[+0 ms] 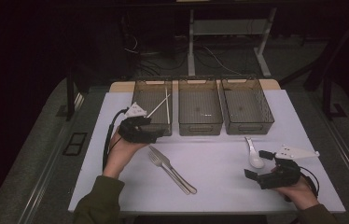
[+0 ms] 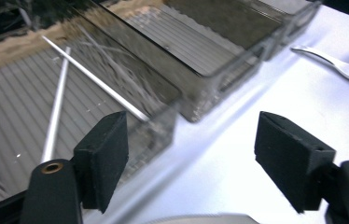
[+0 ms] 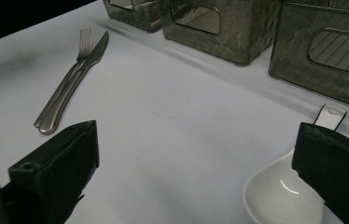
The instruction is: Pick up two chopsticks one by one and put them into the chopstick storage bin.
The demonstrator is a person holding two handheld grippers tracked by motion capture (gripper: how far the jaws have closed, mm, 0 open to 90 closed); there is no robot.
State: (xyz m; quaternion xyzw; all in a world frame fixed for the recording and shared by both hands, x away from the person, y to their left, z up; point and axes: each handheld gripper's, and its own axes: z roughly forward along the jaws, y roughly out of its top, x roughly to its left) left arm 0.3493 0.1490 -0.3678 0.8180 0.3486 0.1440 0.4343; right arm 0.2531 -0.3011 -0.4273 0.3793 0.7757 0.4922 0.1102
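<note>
Hand-held grippers, left (image 1: 161, 132) and right (image 1: 261, 164), wide, empty; white chopsticks (image 1: 162, 104) binned in leftmost smoked-plastic bin (image 1: 139, 95); steel fork (image 1: 158, 160), knife (image 1: 175, 172), white ceramic spoon (image 1: 254, 153) apparently outstanding on tabletop (image 1: 219, 177).

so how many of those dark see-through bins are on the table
3, in a row along the far edge of the white table: the left dark translucent plastic bin holding two white chopsticks, the empty middle bin, and the empty right bin.

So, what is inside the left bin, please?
Inside the left bin lie two white chopsticks, crossing each other on its ribbed floor. The left gripper covers the bin's near corner, so anything lying there cannot be seen.
</note>
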